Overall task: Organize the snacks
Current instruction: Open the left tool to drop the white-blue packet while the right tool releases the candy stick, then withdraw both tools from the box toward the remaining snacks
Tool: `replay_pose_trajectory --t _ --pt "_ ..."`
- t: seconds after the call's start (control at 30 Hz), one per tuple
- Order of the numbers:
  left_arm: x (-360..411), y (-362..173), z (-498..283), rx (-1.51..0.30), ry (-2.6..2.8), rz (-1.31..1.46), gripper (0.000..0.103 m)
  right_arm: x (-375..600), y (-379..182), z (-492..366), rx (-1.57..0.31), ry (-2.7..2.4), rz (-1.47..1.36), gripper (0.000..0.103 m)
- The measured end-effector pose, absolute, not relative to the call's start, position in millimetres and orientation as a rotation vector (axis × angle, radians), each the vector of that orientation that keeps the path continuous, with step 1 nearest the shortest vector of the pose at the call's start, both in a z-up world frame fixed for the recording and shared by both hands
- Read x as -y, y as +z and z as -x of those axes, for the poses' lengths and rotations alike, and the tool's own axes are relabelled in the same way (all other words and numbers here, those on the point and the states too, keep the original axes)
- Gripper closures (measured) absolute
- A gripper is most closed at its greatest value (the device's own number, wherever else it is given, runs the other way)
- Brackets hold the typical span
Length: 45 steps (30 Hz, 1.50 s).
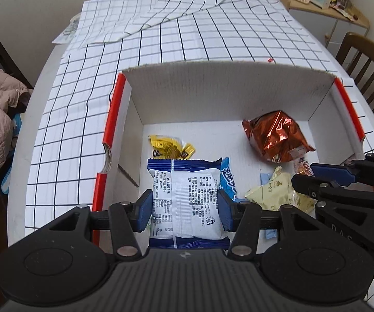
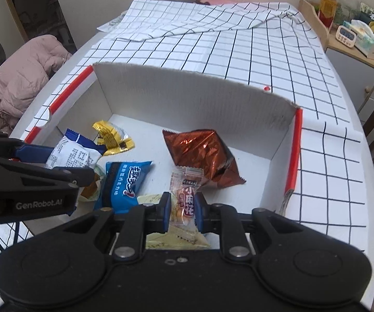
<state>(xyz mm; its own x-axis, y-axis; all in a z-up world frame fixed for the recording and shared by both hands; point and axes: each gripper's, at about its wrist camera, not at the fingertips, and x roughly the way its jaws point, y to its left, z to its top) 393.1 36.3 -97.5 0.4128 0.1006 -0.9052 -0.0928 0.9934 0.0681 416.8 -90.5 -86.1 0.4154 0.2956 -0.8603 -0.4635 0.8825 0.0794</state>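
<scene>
Over the white box [image 1: 228,96] on the counter, the left gripper [image 1: 185,209] has its jaws pinching one blue-and-white packet [image 1: 187,197]. The right gripper [image 2: 181,212] has its jaws pinching one clear red-labelled packet [image 2: 187,197]. Four snacks lie inside: one copper bag [image 2: 202,156], one yellow wrapper [image 2: 111,137], one blue packet [image 2: 123,184], one pale packet [image 1: 278,192].

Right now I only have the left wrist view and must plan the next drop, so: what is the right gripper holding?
Observer: The right gripper is shut on a small clear packet with red print, held over the white box.
Operator: What lies right under that packet?
Observer: A pale yellow packet on the box floor.
Operator: And the blue packet beside mine, which side faces up?
Observer: Its printed front: the light blue packet lies label up, next to the left gripper, which grips the blue and white packet.
</scene>
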Motion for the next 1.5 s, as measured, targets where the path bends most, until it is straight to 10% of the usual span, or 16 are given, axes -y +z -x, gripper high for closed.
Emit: replay_pose_trajectory --t 1.5 --pt "-42.9 -9.9 -274.0 -0.918 0.049 0.111 0.041 124.1 1.2 -327.9 -0.838 0.566 0.069 0.082"
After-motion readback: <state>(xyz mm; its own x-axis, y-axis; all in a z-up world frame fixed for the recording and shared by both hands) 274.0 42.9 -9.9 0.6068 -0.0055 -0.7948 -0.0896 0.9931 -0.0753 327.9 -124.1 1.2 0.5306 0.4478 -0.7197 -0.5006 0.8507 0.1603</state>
